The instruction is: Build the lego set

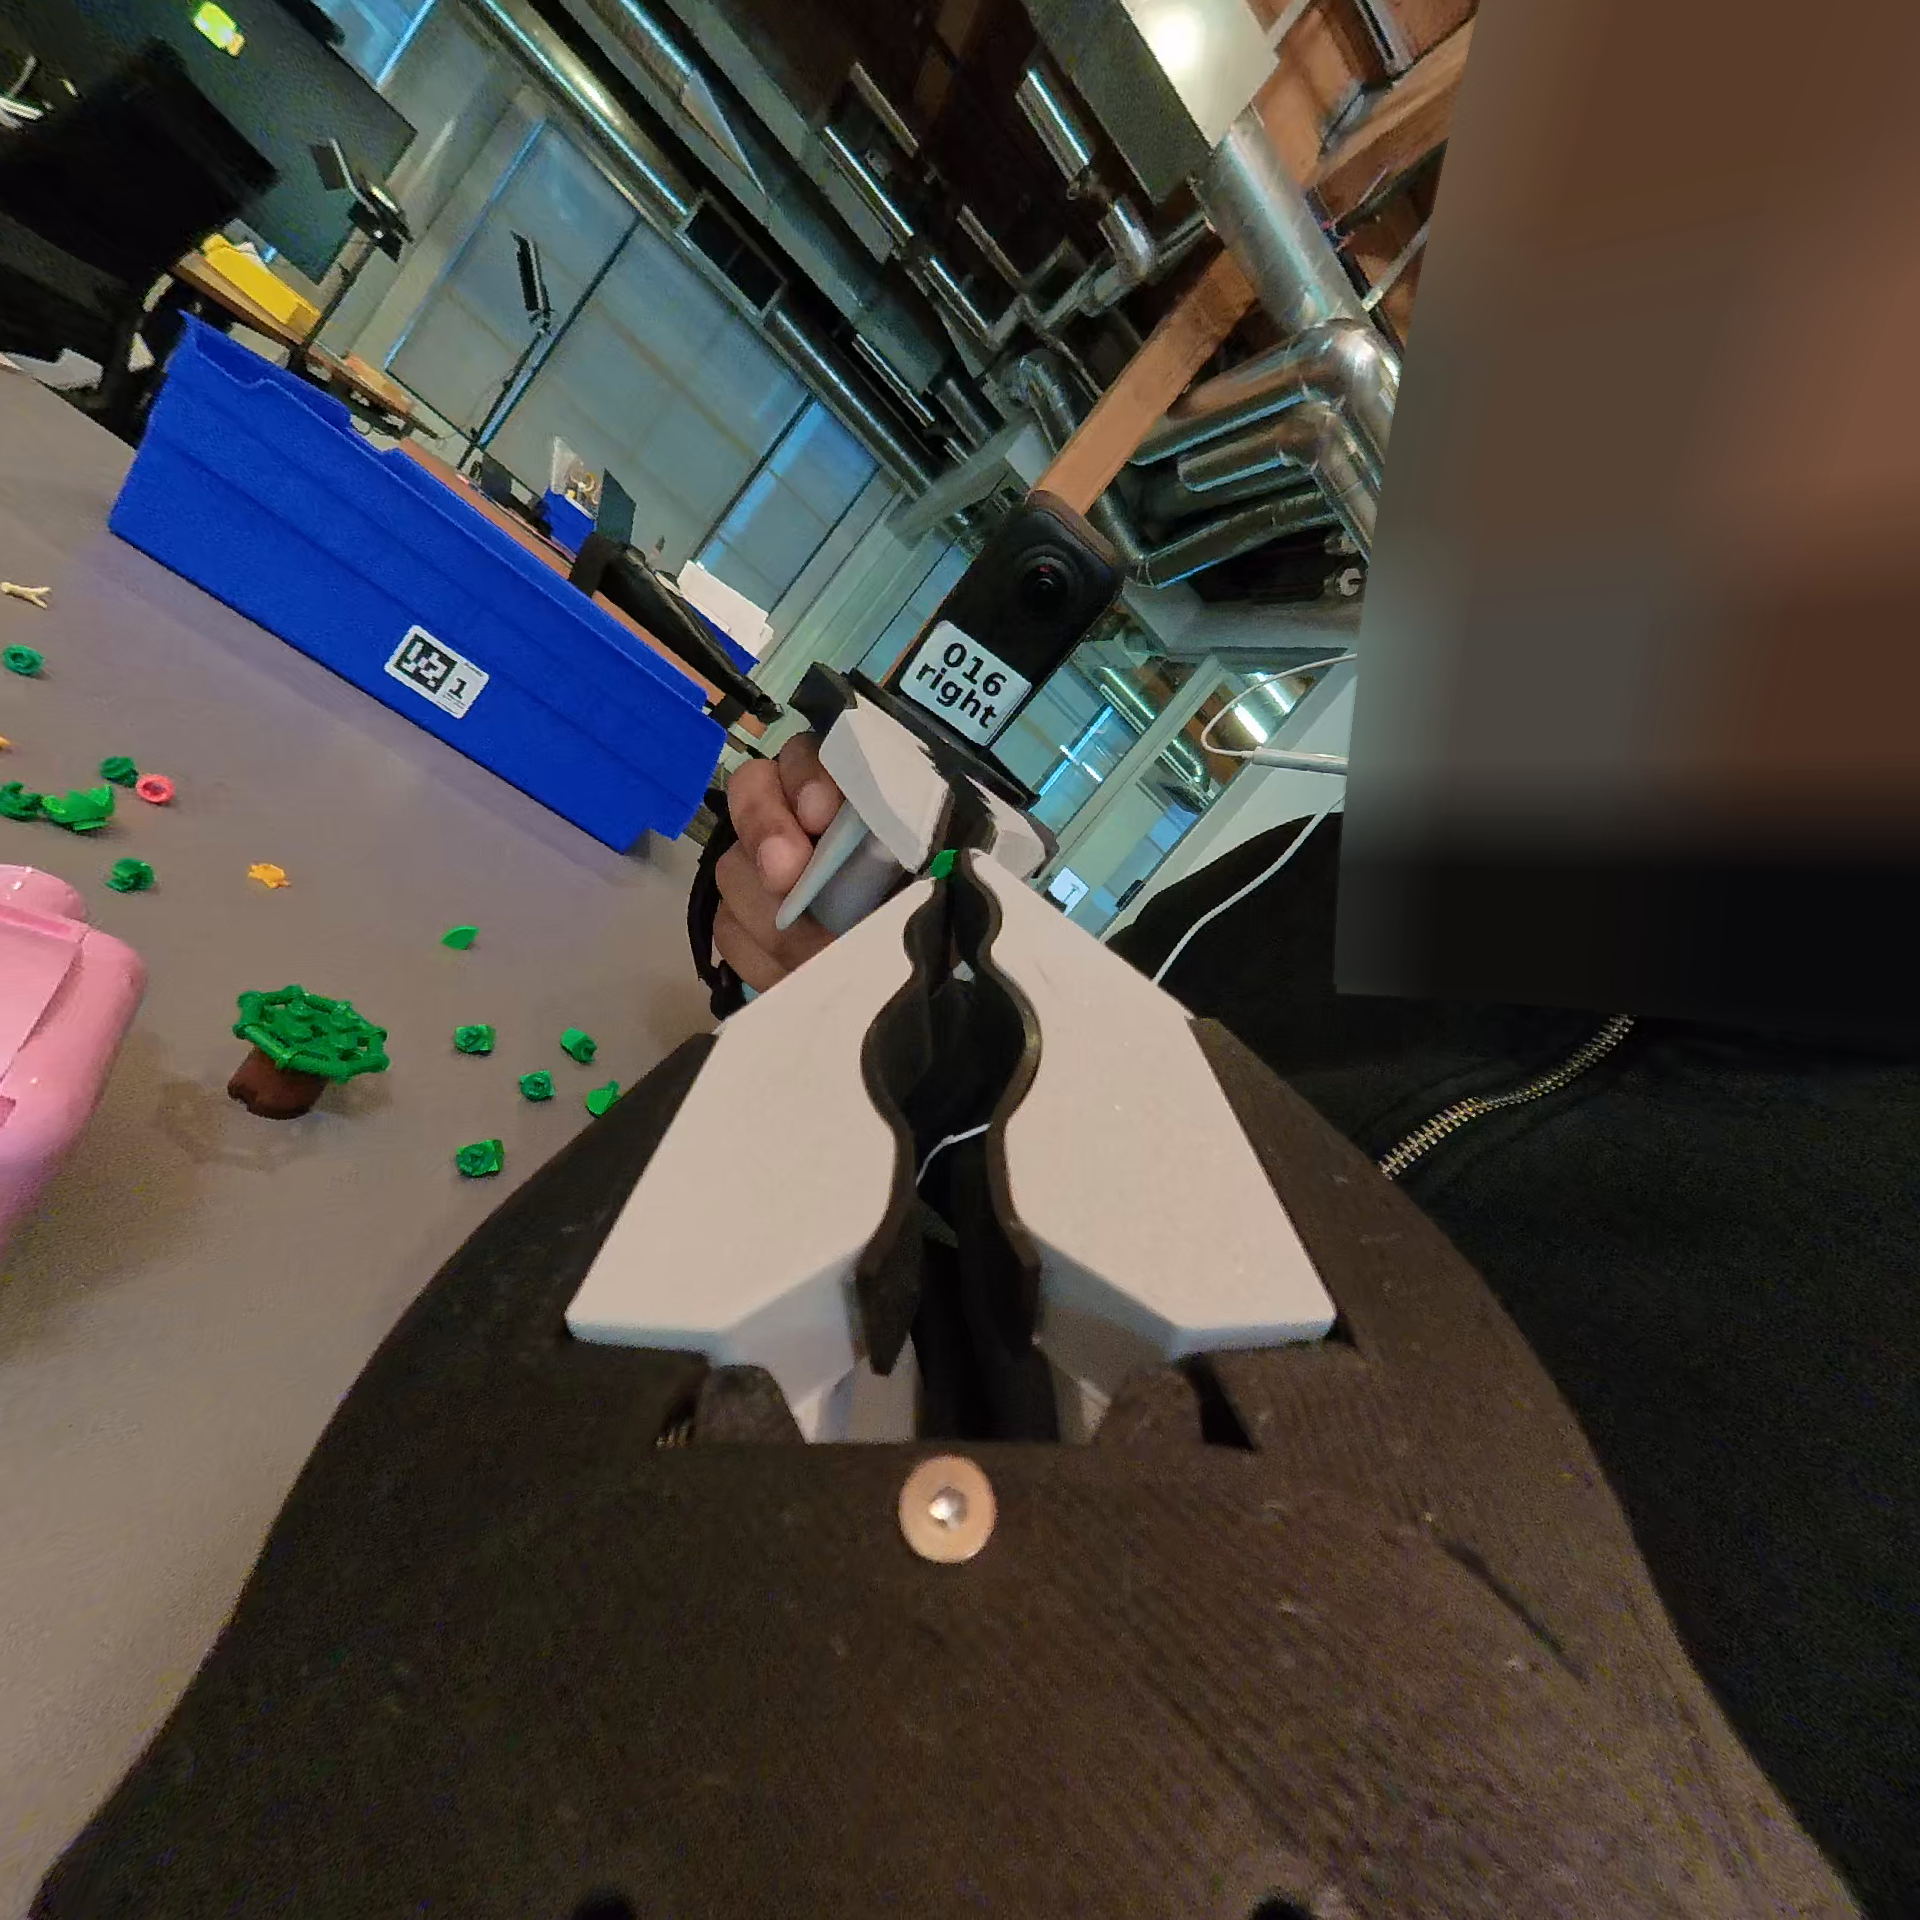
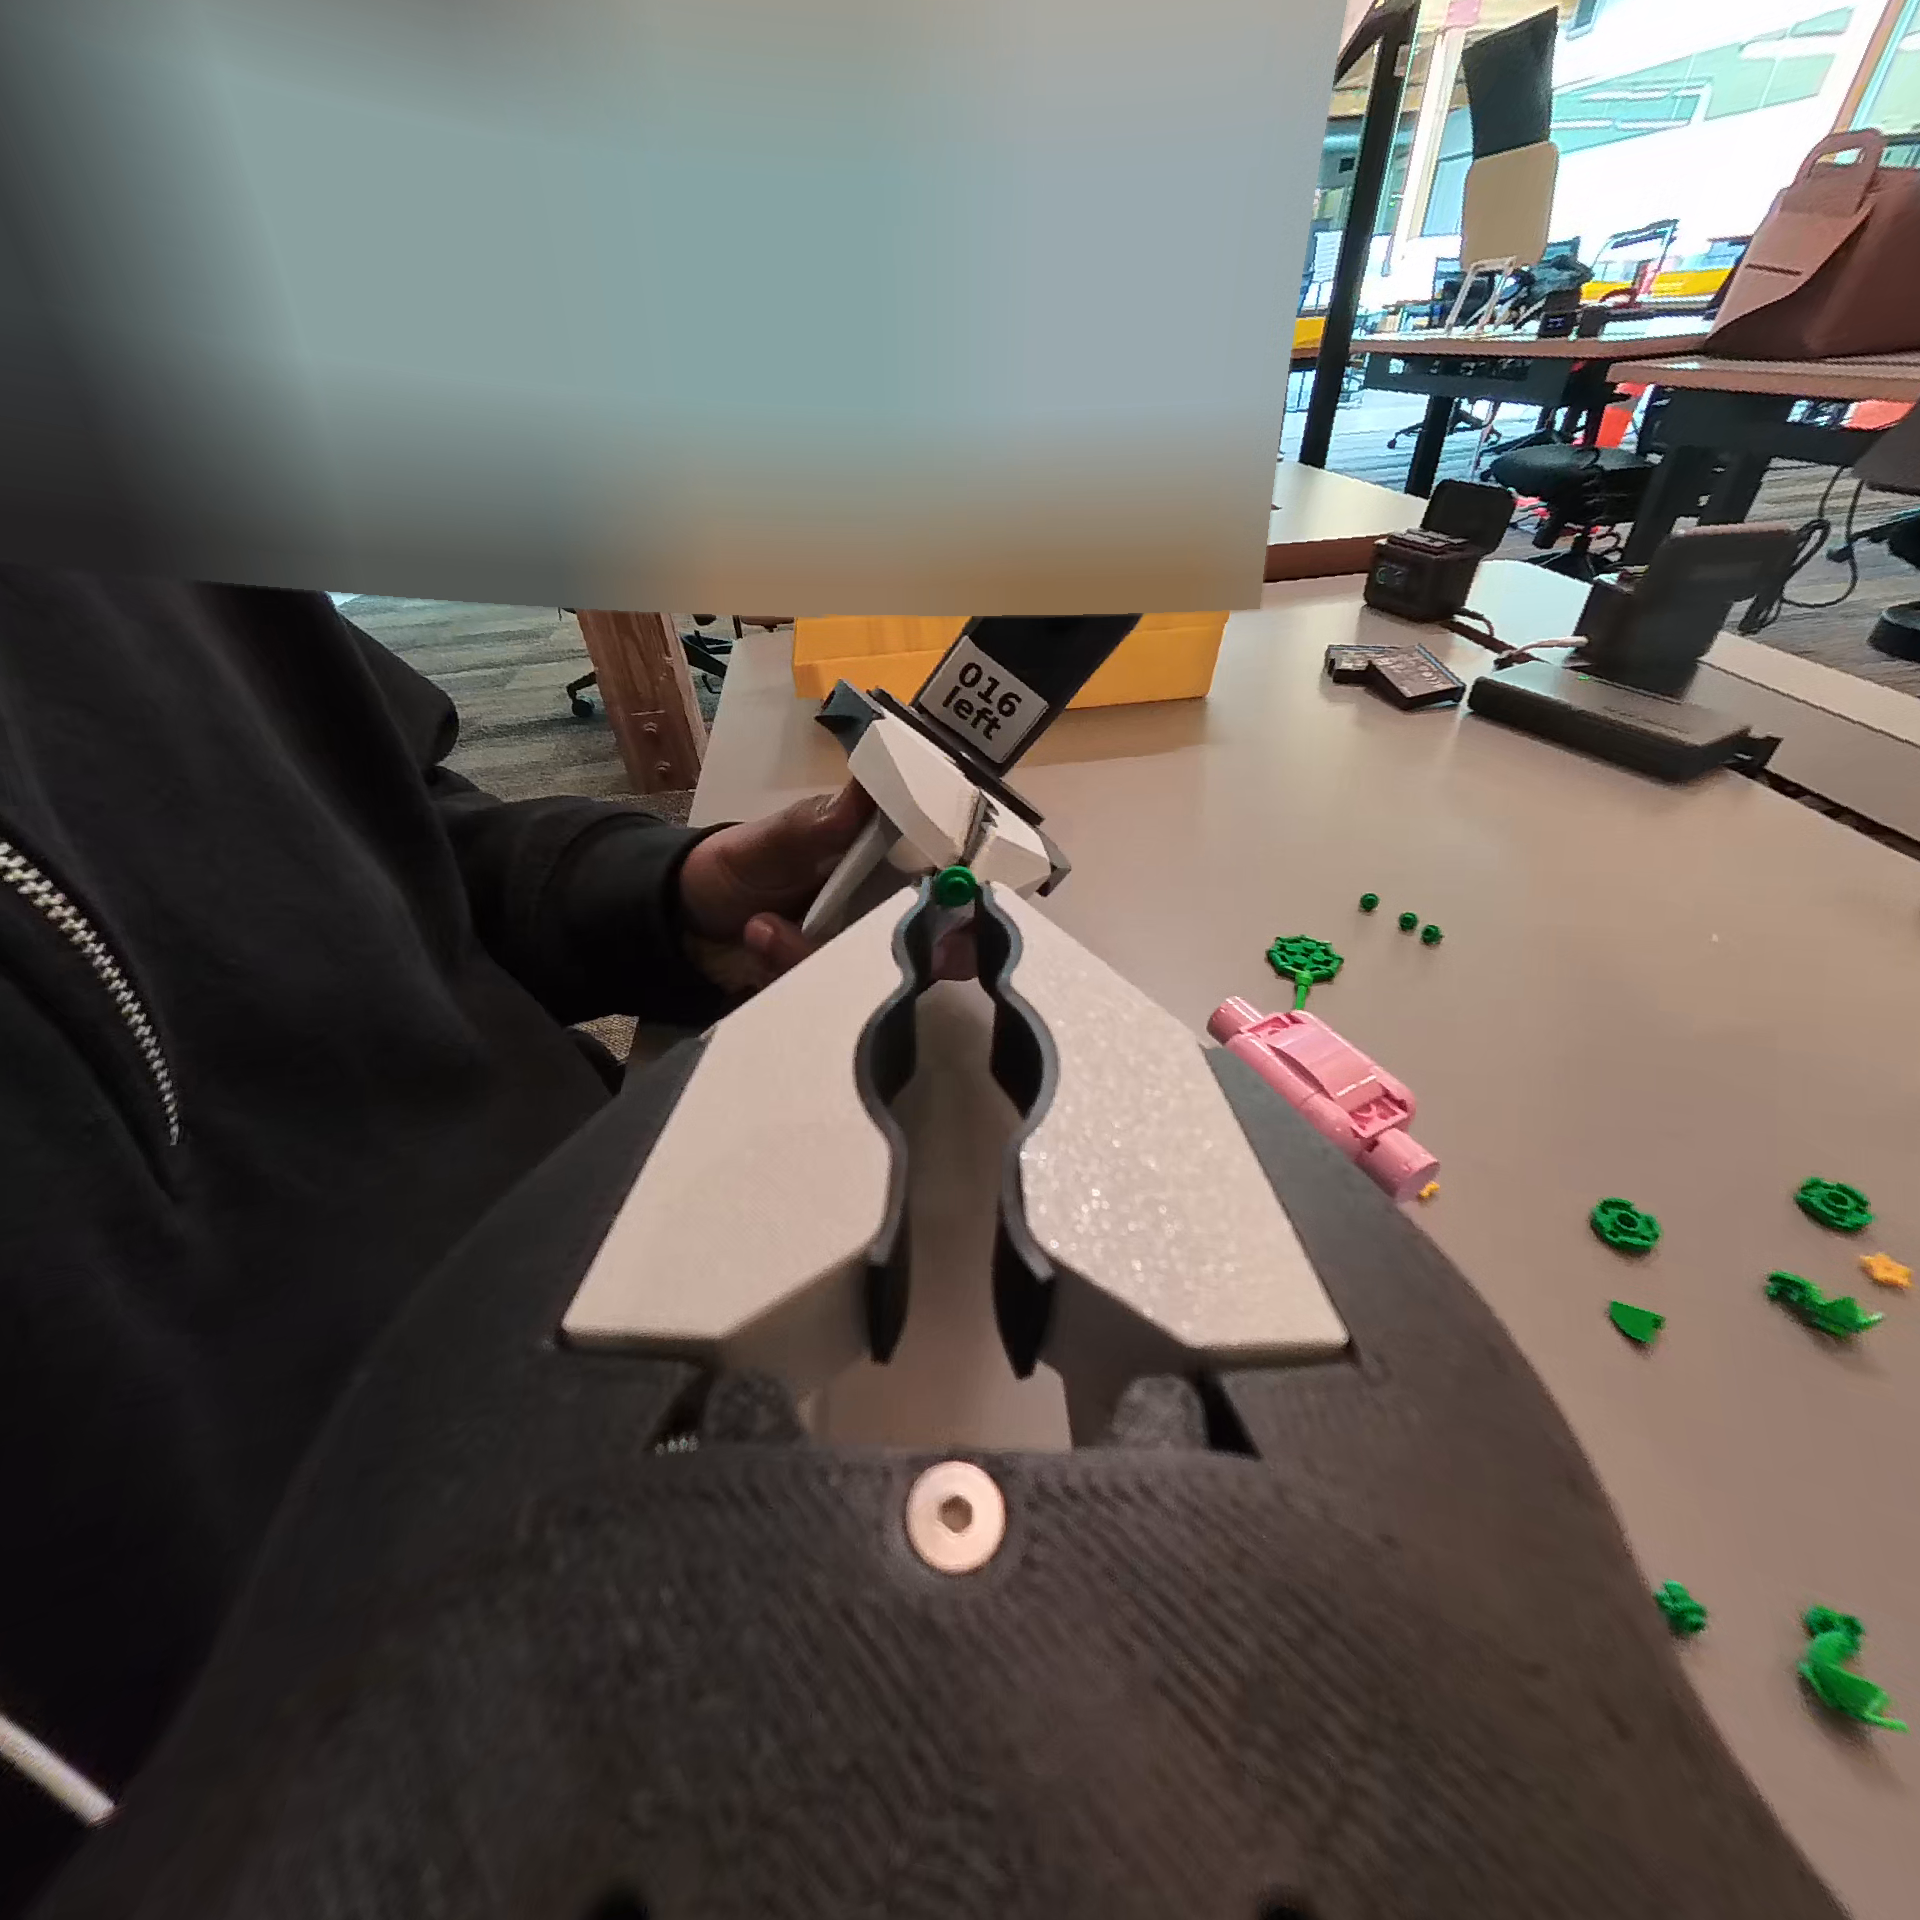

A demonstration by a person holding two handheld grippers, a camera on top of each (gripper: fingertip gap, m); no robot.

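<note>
My two grippers are raised above the grey table [image 2: 1351, 810] and meet tip to tip in front of the person's dark jacket. A small green round lego piece [image 2: 954, 885] sits where the tips meet; it also shows in the left wrist view [image 1: 943, 862]. My right gripper [image 2: 954, 902] is shut on it. My left gripper [image 1: 951, 891] is shut too, its tips pinching the same small piece from the other side. Each gripper shows in the other's view: the left [image 2: 975, 844] and the right [image 1: 951, 816], each held by a hand.
On the table lie a green-topped tree build with a brown trunk [image 1: 307, 1044], a pink assembly [image 2: 1320, 1091], a green web disc [image 2: 1304, 958], several loose green pieces [image 2: 1624, 1226] and a yellow star [image 2: 1886, 1270]. A blue bin [image 1: 364, 582], a yellow box [image 2: 862, 649] and black devices [image 2: 1621, 717] stand farther back. My left and right fingertips are right by each other.
</note>
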